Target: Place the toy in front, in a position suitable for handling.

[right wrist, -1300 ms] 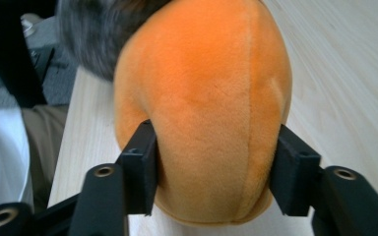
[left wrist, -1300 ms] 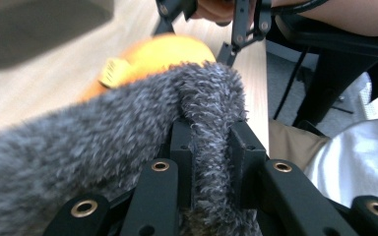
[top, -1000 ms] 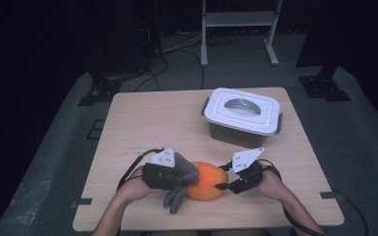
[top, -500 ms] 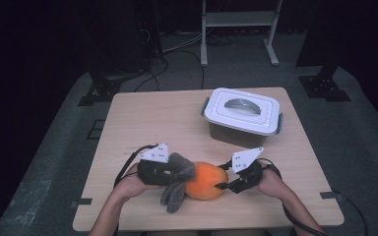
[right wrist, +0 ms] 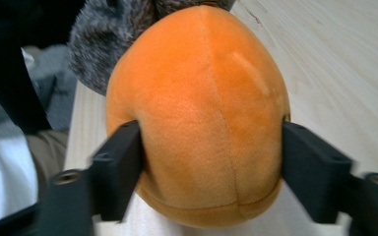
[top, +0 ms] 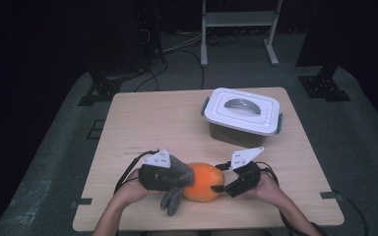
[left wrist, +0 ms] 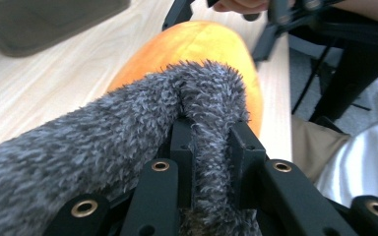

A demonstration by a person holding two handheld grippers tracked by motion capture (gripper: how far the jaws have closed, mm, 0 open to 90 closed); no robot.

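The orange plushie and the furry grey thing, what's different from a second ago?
The right gripper has just been opening its jaws around the orange plush, which sits between them. The left gripper stays shut on the grey fuzzy cloth. The lidded box hasn't moved.

From my remote station I look down on a rectangular light wooden table standing on grey carpet. At its far right sits a grey plastic storage box, closed under a white clip-on lid with a recessed handle. Beyond the table, a white metal shelf frame rises from the floor, black cables trail beside it, and dark stand bases flank the far corners.
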